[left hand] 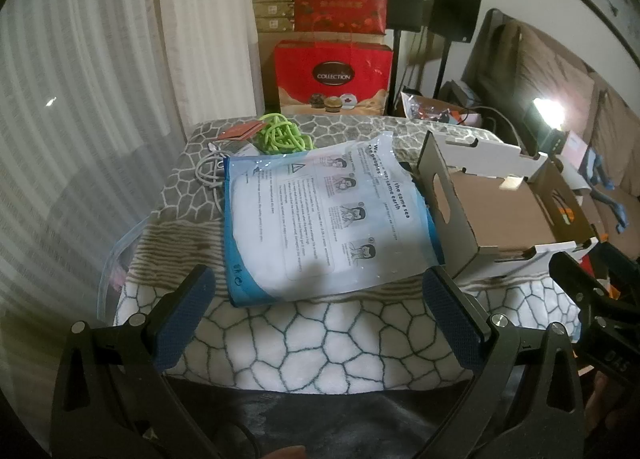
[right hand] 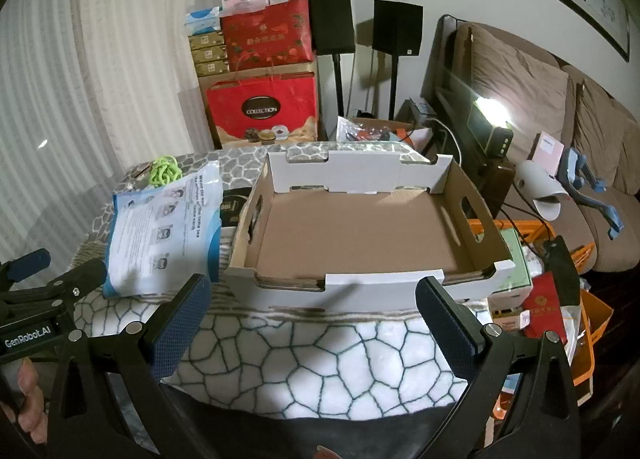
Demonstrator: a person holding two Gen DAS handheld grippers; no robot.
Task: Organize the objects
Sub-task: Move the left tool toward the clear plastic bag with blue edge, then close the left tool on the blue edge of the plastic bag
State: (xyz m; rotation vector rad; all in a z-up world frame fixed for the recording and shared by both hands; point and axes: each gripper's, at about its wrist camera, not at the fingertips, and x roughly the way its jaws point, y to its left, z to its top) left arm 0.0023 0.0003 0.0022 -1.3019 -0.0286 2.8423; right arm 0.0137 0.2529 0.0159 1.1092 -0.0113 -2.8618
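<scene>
An empty cardboard tray box [right hand: 360, 235] with white walls sits on the patterned blanket [right hand: 320, 359], seen also as the box [left hand: 500, 211] at the right in the left wrist view. Beside it on the left lies a blue-and-white plastic pack [left hand: 320, 219] with printed instructions; the same pack [right hand: 164, 231] shows in the right wrist view. Behind the pack are a green cord bundle [left hand: 280, 137], a white cable [left hand: 210, 175] and a red card [left hand: 240, 131]. My left gripper [left hand: 316, 323] is open, just short of the pack. My right gripper [right hand: 312, 327] is open in front of the box. Both are empty.
Stacked red gift boxes [left hand: 334, 75] and two black speakers [right hand: 396, 27] stand behind the table. A brown sofa [right hand: 560, 111] with a bright lamp [right hand: 490, 115] is at right. Orange bins [right hand: 580, 319] with clutter sit beside the table. A clear zip bag [left hand: 116, 259] hangs at the left edge.
</scene>
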